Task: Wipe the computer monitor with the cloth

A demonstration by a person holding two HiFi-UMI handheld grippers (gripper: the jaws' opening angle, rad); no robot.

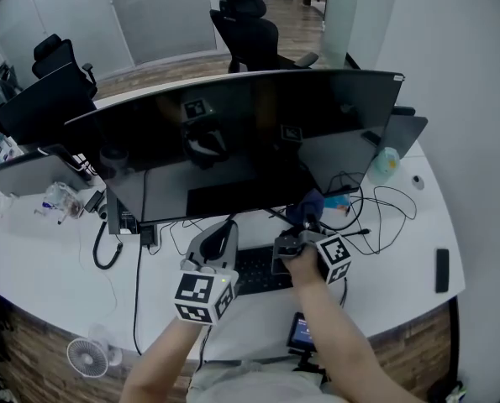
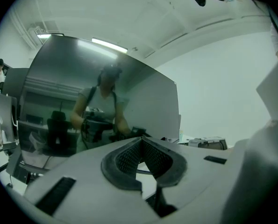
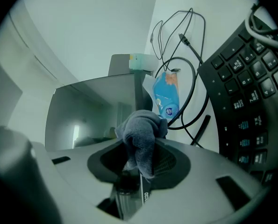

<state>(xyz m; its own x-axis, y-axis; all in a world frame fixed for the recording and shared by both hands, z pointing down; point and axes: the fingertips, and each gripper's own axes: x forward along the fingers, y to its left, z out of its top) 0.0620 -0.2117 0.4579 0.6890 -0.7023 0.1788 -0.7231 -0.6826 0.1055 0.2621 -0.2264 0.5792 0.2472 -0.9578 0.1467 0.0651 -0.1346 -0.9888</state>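
Observation:
The wide curved monitor (image 1: 233, 133) stands dark across the desk, and I also see its screen (image 2: 96, 101) ahead in the left gripper view. My right gripper (image 1: 304, 225) is low in front of the monitor's lower right part, shut on a bunched blue-grey cloth (image 1: 308, 206). In the right gripper view the cloth (image 3: 141, 134) bulges out between the jaws, with the monitor's edge (image 3: 87, 111) beyond. My left gripper (image 1: 227, 225) hovers over the keyboard below the screen's middle; its jaws (image 2: 139, 143) meet at the tip with nothing between them.
A black keyboard (image 1: 262, 271) lies under both grippers, with cables (image 1: 376, 208) to its right. A blue wipes packet (image 3: 167, 94) and a bottle (image 1: 384, 164) sit right of the monitor, near the wall. A phone (image 1: 304, 332), a black handset (image 1: 441, 269) and a small fan (image 1: 86, 355) are nearby.

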